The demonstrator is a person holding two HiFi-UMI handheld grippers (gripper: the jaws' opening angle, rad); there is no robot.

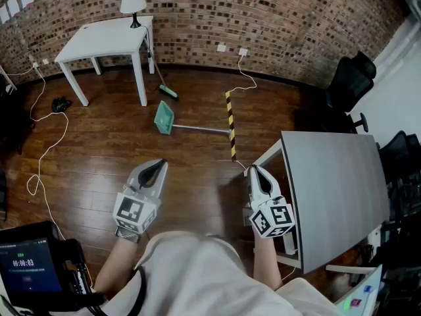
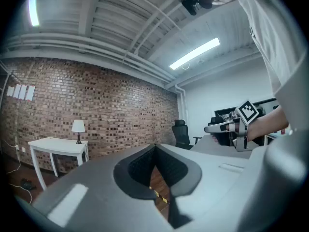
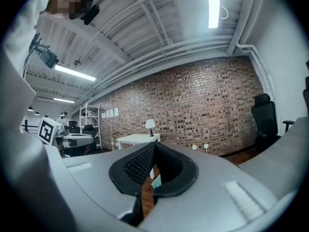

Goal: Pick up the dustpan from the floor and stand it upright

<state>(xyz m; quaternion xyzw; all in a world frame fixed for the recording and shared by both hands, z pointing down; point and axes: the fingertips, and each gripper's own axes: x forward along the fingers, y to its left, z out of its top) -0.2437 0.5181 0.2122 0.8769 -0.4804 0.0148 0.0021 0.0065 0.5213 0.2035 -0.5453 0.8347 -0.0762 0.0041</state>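
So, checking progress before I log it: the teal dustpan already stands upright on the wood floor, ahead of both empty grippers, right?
No. The head view shows the teal dustpan lying flat on the wood floor, handle along the boards, ahead of the empty left gripper and right gripper.

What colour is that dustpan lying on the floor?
Teal green, with a silvery handle; the dustpan shows best in the head view.
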